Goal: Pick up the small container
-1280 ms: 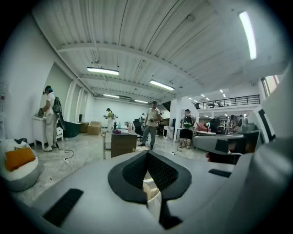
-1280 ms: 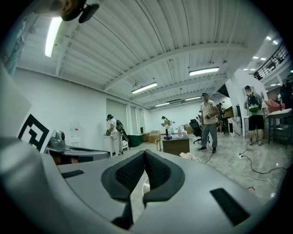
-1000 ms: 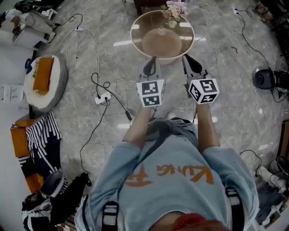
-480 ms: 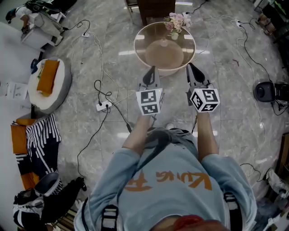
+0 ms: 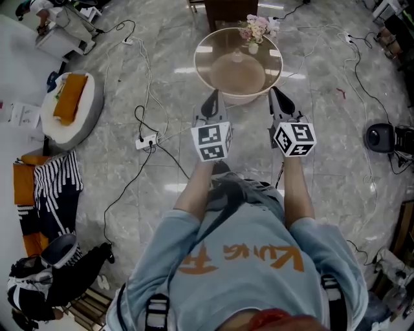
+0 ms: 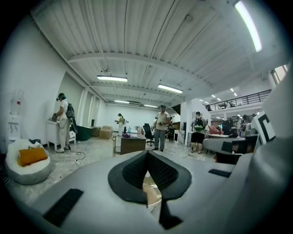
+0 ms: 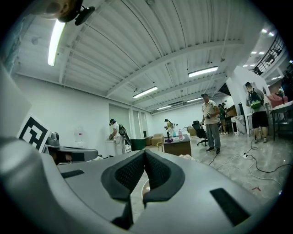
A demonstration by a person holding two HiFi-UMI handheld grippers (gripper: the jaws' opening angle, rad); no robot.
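Note:
A round glass-topped table (image 5: 206,68) stands on the marble floor ahead of me, with a small vase of pink flowers (image 5: 253,29) at its far edge. I cannot pick out a small container on it. My left gripper (image 5: 212,102) and right gripper (image 5: 278,97) are held side by side in the air, just short of the table's near rim, pointing forward. Both are shut with nothing between the pads. In the left gripper view the gripper (image 6: 147,155) shows its tips touching, and the gripper (image 7: 144,155) in the right gripper view looks the same.
A white cushion with an orange pillow (image 5: 68,106) lies at the left, beside a power strip (image 5: 147,140) with long cables. A black device (image 5: 381,137) sits at the right. A dark cabinet (image 5: 229,10) stands behind the table. Several people stand far off (image 6: 161,125).
The whole scene has slid down and left in the head view as I move towards the table. Both grippers keep their pose and stay shut.

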